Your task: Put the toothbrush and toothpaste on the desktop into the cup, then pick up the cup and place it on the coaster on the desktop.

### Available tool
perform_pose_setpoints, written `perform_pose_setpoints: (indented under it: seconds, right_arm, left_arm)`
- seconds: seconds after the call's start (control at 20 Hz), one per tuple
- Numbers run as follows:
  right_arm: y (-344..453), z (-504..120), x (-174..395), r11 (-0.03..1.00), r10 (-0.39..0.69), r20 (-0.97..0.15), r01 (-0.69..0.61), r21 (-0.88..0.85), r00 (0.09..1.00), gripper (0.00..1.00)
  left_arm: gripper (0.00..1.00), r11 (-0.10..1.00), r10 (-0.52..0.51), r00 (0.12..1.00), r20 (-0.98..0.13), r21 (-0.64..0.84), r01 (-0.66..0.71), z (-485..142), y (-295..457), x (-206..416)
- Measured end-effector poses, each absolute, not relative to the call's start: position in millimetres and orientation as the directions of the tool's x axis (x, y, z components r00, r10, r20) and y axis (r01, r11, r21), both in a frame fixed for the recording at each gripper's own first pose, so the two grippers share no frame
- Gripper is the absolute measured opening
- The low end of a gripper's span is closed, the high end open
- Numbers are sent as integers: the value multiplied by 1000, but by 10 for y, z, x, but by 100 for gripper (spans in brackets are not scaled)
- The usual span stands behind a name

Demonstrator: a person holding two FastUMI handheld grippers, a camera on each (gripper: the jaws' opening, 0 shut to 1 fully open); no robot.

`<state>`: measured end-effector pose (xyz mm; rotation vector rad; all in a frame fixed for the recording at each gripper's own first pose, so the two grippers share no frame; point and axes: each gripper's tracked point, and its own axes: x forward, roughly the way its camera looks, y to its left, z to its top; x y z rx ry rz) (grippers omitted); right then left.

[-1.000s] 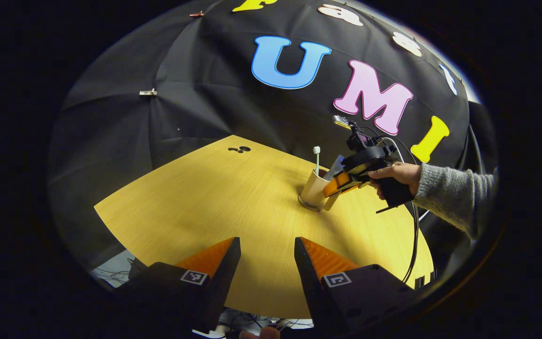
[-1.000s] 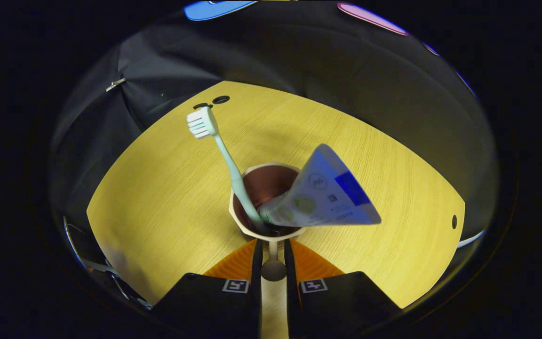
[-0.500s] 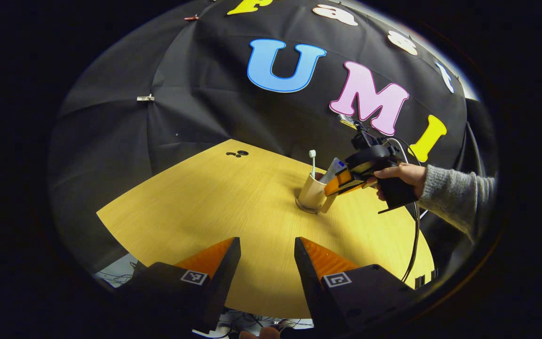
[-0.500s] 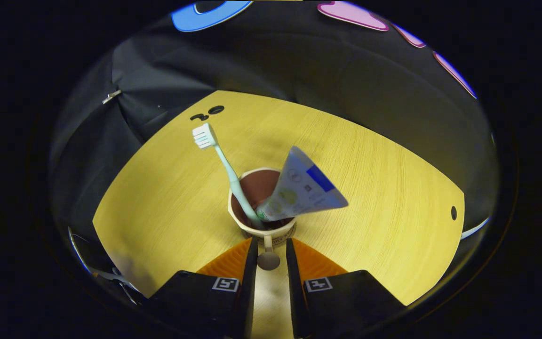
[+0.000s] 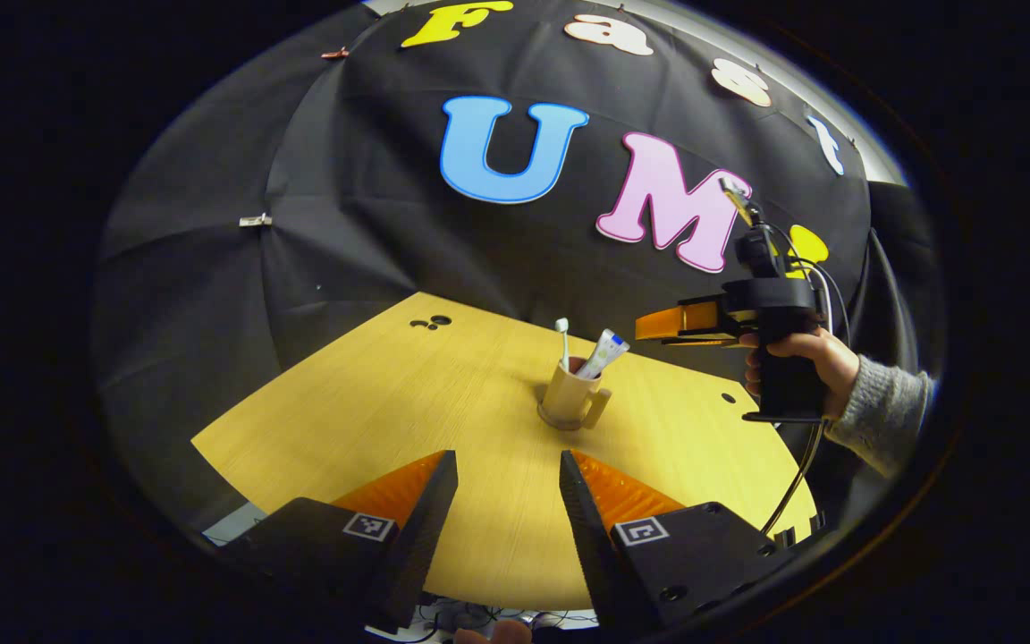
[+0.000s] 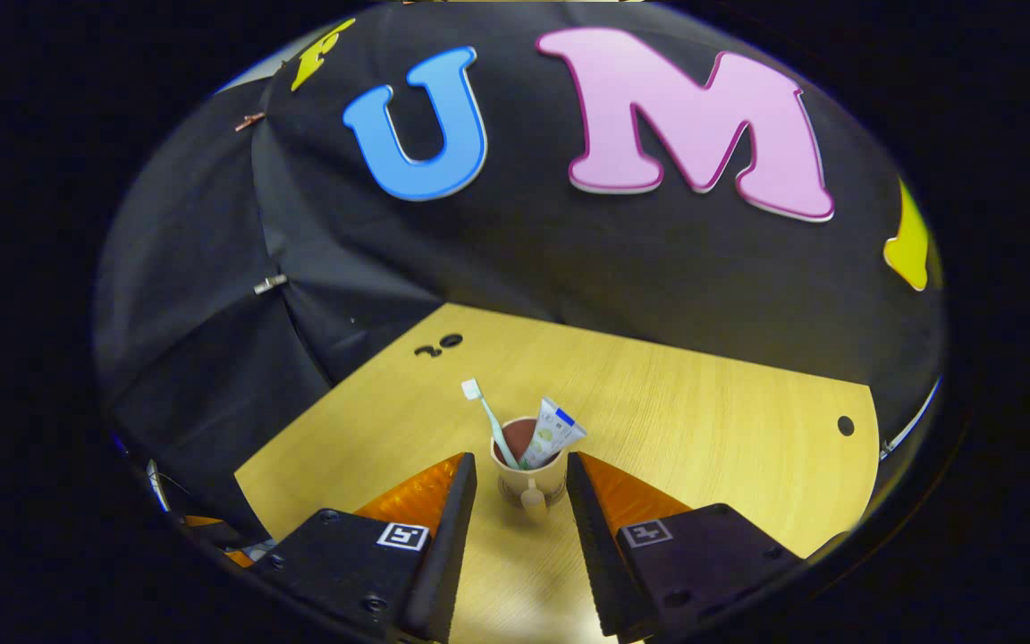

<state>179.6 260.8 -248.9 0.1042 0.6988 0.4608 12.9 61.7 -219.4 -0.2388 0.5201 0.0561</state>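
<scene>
On the table (image 5: 372,402), toward 12 o'clock of the left claw (image 5: 508,501) and well apart from it: cup (image 5: 566,399) upright on coaster (image 5: 560,420), toothbrush (image 5: 561,333) and toothpaste (image 5: 603,352) standing inside. Left claw spread, holding nothing. Right claw (image 6: 521,505) likewise spread and empty, cup (image 6: 531,470) just beyond its tips at 12 o'clock, handle (image 6: 533,501) facing it. From the left gripper view, right claw (image 5: 658,326) raised at 2 o'clock of the cup, gripped by a hand (image 5: 801,362).

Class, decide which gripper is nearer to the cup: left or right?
Right. The right gripper hangs open just behind the cup, lifted off its handle; the left gripper waits open at the near table edge.
</scene>
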Motion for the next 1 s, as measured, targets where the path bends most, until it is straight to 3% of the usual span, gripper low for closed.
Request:
perform_pose_setpoints:
  seconds: [0.25,0.4,0.85,1.0]
  right_arm:
    - [2257,-1651,1500,898,438,-438,-359,254,785,64]
    - [2054,-1281,1246,904,421,-379,-350,245,824,83]
    - [1501,-506,707,927,352,-250,-299,228,902,98]
    - [1400,-369,567,932,321,-214,-268,243,923,97]
  left_arm:
    - [75,984,-56,915,-399,-176,-16,-1556,372,379]
    - [77,986,-98,933,-345,-163,43,-1261,240,503]
    - [83,979,-203,948,-245,-80,188,-698,-237,687]
    - [84,973,-231,950,-211,-76,220,-595,-364,659]
